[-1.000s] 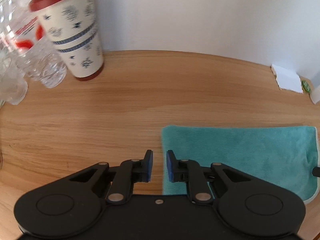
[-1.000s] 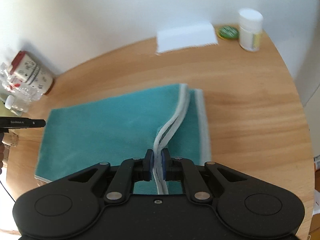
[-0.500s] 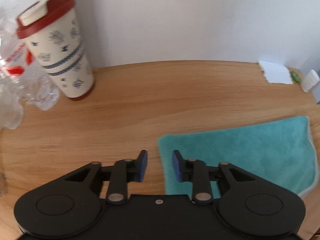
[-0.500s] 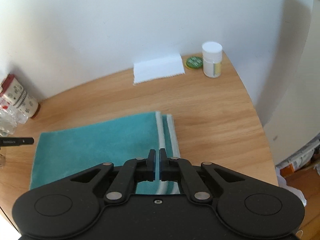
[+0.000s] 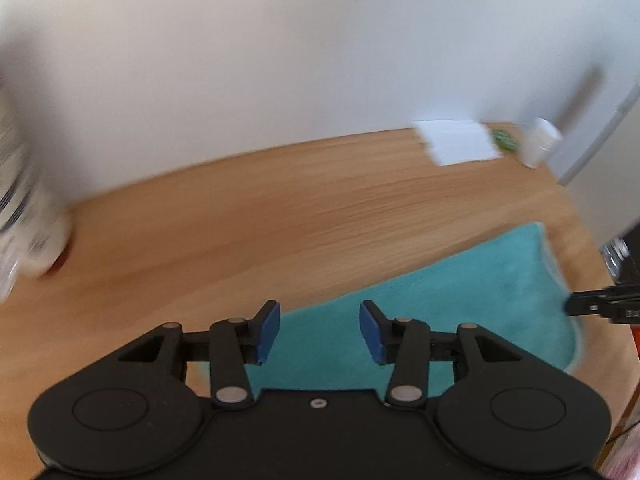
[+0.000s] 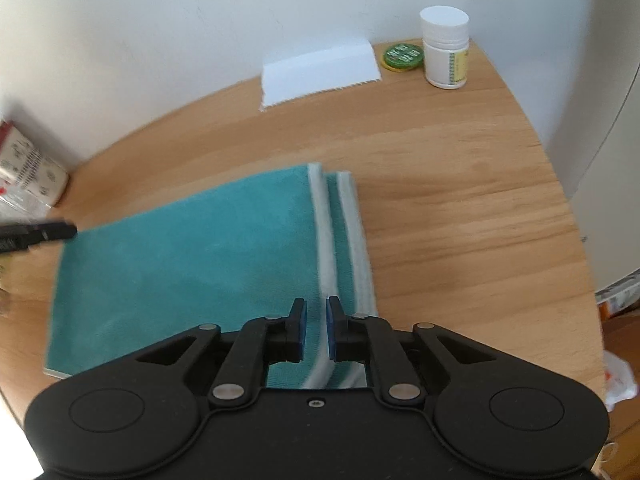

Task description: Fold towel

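The soft teal towel (image 6: 188, 256) lies folded flat on the wooden surface (image 6: 460, 208), right under both tools. The left tool (image 5: 318, 330) has its blue pads wide apart. The right tool (image 6: 315, 328) is a little apart over the towel's pale edge, holding nothing.

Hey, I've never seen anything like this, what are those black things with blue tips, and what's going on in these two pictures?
Those are two hand-held grasping tools, one in each of a person's hands, each with a camera looking along its two fingers. One picture is from the left tool, open wide above a folded teal towel. The other is from the right tool, slightly open over the towel's white edges and holding nothing. On the wooden table also lie a white paper, a green lid, a white bottle and a patterned cup.
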`<action>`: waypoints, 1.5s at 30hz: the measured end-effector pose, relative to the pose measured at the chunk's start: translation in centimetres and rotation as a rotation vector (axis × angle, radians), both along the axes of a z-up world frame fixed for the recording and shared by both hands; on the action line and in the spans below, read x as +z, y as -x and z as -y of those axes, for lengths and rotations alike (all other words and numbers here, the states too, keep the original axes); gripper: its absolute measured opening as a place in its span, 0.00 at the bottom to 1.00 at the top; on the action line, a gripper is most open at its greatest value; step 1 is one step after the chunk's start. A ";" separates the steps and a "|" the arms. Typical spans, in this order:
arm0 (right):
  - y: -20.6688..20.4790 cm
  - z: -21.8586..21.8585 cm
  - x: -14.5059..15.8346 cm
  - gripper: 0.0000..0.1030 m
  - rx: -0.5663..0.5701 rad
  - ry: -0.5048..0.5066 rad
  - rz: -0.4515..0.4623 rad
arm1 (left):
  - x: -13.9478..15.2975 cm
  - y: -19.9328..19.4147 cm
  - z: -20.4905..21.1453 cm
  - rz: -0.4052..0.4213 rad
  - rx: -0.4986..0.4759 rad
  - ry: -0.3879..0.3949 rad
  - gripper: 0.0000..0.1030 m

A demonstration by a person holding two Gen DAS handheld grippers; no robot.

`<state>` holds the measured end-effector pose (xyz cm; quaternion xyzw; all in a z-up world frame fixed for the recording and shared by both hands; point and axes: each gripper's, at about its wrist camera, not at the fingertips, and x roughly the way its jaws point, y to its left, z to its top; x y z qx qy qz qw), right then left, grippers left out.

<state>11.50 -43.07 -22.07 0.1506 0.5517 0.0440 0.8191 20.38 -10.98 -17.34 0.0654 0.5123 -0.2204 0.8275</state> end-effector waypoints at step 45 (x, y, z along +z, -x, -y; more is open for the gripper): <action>5.9 -1.1 5.8 0.04 -0.065 -0.034 0.197 | -1.3 -1.3 16.8 0.004 -0.438 -0.031 0.07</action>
